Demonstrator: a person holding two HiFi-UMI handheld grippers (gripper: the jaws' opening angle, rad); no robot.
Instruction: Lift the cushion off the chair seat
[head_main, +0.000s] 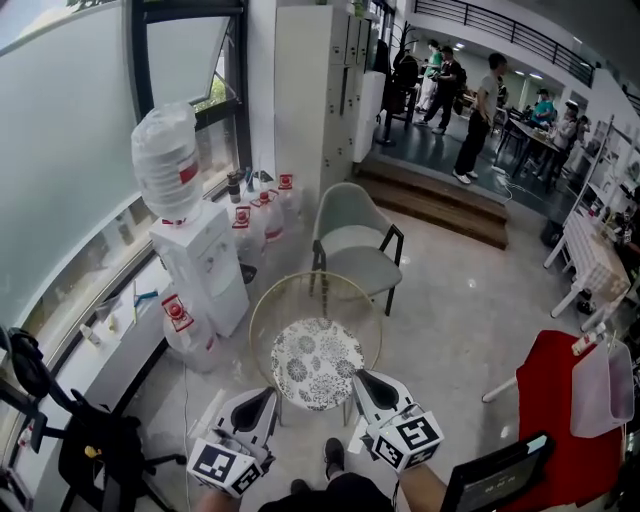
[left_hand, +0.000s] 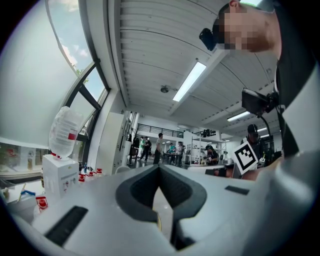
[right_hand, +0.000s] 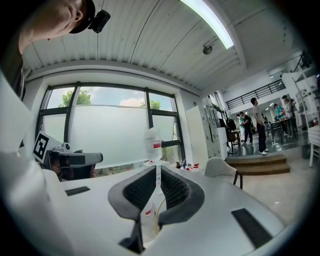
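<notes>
A pale grey-green chair (head_main: 360, 270) with dark legs stands past a round glass table, and a light cushion (head_main: 350, 241) lies on its seat. Low in the head view, my left gripper (head_main: 266, 394) and right gripper (head_main: 362, 376) hover side by side at the table's near edge. Both are well short of the chair and have their jaws shut on nothing. In the left gripper view, only the chair's back (left_hand: 122, 170) peeks over the left gripper (left_hand: 160, 168). The right gripper view shows the chair (right_hand: 220, 167) to the right of the right gripper (right_hand: 156, 171).
The round glass table (head_main: 254, 325) with a floral base stands between me and the chair. A water dispenser (head_main: 200, 260) and several jugs (head_main: 262, 218) line the window on the left. A red chair (head_main: 560, 420) is at right. Steps (head_main: 440, 200) and people are beyond.
</notes>
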